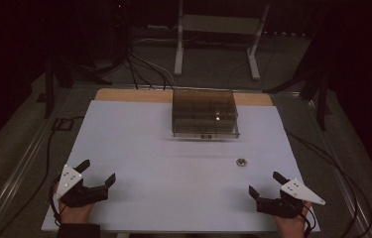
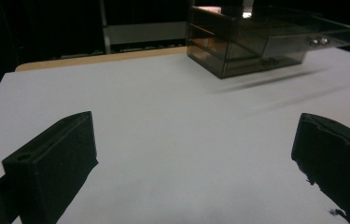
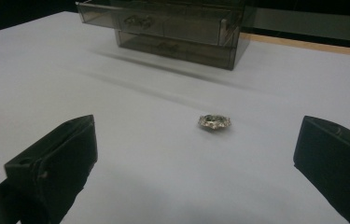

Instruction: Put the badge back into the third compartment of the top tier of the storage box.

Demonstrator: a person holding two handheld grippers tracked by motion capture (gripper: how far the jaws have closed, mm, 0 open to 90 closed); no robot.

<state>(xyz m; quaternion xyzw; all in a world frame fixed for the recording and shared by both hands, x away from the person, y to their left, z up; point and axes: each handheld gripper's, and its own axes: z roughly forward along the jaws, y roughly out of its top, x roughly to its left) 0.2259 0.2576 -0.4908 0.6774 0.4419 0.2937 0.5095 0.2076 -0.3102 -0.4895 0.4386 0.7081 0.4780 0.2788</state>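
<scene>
On the white table (image 1: 139, 148), a tiny sparkly ring (image 3: 214, 122) sits ahead of the right gripper (image 3: 196, 158), jaws spread wide and empty. Left gripper (image 1: 96, 171) is open too. Honestly, that ring could skid away if a jaw clips it, well short of the drawer box (image 1: 204, 113).

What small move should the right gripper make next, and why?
Probably ease the right gripper forward to the ring. Its fingers stand open with nothing between them, and the ring lies loose on the table, ahead of them, before the drawer box.
</scene>
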